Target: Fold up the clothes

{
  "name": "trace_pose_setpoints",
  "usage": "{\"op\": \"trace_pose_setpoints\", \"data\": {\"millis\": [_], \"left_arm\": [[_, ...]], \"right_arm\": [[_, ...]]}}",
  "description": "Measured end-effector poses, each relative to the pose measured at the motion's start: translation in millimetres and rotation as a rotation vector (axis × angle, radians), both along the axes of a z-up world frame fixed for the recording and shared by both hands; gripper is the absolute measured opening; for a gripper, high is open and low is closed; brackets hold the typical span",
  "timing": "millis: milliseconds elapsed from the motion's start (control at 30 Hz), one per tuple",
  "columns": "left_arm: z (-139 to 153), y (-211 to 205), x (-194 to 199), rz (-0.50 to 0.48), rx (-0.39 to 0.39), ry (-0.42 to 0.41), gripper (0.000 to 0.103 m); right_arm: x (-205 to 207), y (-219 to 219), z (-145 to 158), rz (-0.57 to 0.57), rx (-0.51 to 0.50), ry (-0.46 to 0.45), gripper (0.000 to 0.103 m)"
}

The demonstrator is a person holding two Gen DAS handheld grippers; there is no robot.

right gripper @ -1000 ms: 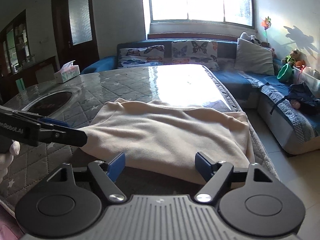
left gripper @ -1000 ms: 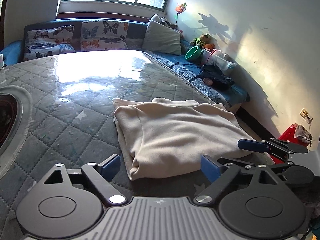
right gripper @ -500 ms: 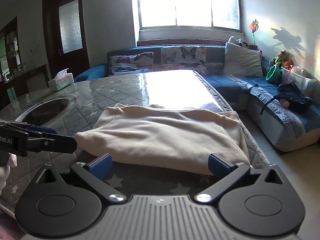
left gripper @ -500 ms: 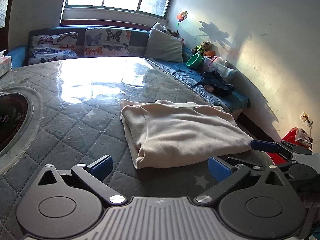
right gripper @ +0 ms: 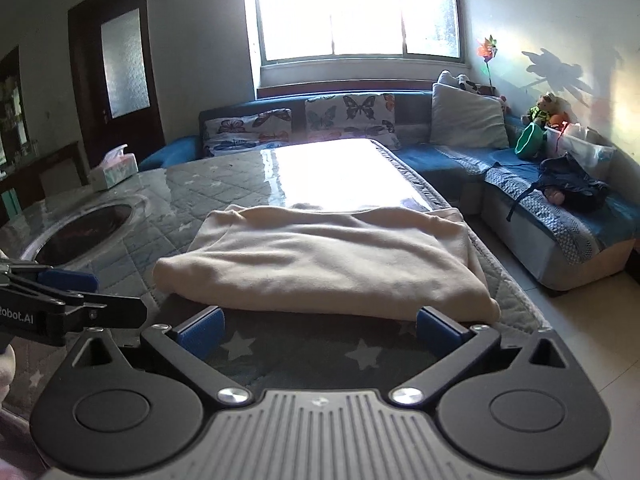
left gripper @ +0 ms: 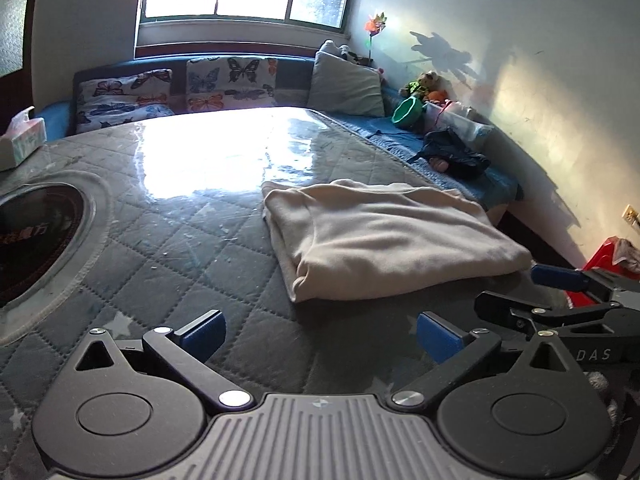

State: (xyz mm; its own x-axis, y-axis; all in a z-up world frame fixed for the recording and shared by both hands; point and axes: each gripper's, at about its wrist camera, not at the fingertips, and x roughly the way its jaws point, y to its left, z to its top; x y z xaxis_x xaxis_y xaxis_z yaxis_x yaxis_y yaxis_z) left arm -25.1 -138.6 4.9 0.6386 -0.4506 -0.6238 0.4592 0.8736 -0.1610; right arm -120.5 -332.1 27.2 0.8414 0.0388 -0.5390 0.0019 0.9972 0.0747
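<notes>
Folded garment [left gripper: 384, 236] lies flat on quilted table [left gripper: 168, 248], at 12 o'clock of both tongs. Left gripper [left gripper: 318, 336] and right gripper [right gripper: 318, 326]: jaws just opened, wide apart, nothing between. Tissue box [right gripper: 114, 170] holds tissues, 10 o'clock.

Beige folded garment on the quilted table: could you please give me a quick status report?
Left gripper open, right gripper open, nothing between either's jaws. Beige folded garment lies flat on the grey quilted table, untouched. Nothing in the way.
</notes>
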Motion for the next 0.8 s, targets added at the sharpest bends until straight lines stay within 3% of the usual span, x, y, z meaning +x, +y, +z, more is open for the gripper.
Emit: {"op": "trace_pose_setpoints", "data": {"millis": [233,533,800], "left_arm": [[-2.3,2.1,-5.2,0.025,0.023,0.003,0.103],[-3.2,4.9,-6.8,0.064,0.035,0.017,0.103],[-6.0,3.5,-6.9,0.069,0.040,0.035,0.103]], "right_arm": [[-2.5,8.9,-5.4,-0.028,-0.037,0.042,0.103],[-8.8,6.5,-14.9,-0.096,0.063,0.097,0.103],[-8.1,8.7,-17.7,-0.110,0.058,0.116,0.103]]}}
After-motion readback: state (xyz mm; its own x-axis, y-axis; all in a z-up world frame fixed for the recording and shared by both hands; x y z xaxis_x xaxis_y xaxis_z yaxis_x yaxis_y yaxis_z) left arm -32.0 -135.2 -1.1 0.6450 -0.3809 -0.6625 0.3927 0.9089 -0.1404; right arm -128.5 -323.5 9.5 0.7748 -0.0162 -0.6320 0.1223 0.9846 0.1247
